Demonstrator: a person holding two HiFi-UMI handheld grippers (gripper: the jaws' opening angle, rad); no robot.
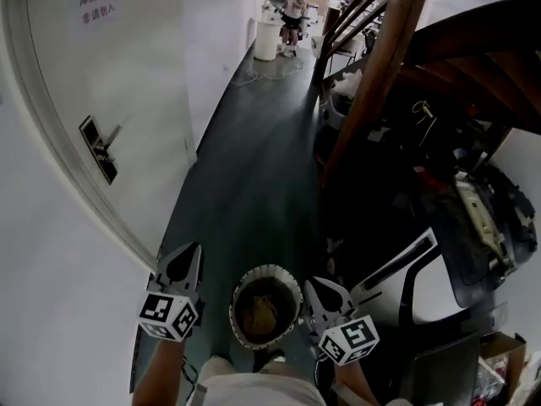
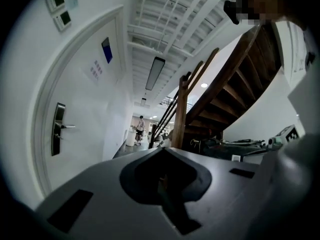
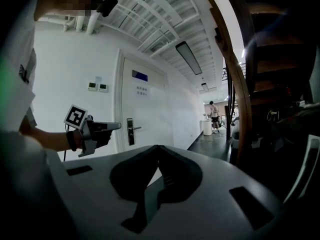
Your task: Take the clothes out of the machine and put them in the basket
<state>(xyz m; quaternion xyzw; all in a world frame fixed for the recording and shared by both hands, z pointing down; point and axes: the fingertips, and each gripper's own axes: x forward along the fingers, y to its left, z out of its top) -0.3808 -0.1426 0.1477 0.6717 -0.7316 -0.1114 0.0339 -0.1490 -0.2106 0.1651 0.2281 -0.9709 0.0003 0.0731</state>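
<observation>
A round white-rimmed basket (image 1: 239,288) stands on the dark floor low in the head view, with brownish clothes (image 1: 264,309) inside it. My left gripper (image 1: 189,255) hangs to the left of the basket, raised and pointing down the corridor, its jaws shut on nothing. It also shows in the right gripper view as the left gripper (image 3: 118,126) held level in front of the door. My right gripper (image 1: 314,290) is to the right of the basket, its jaws together and empty. No washing machine can be made out in any view.
A white door with a lever handle (image 1: 100,150) fills the left wall. A wooden staircase (image 1: 380,66) rises on the right, with dark clutter (image 1: 473,210) and a cardboard box (image 1: 500,352) beneath it. Far down the corridor stand a person (image 1: 293,2) and a white bin (image 1: 266,39).
</observation>
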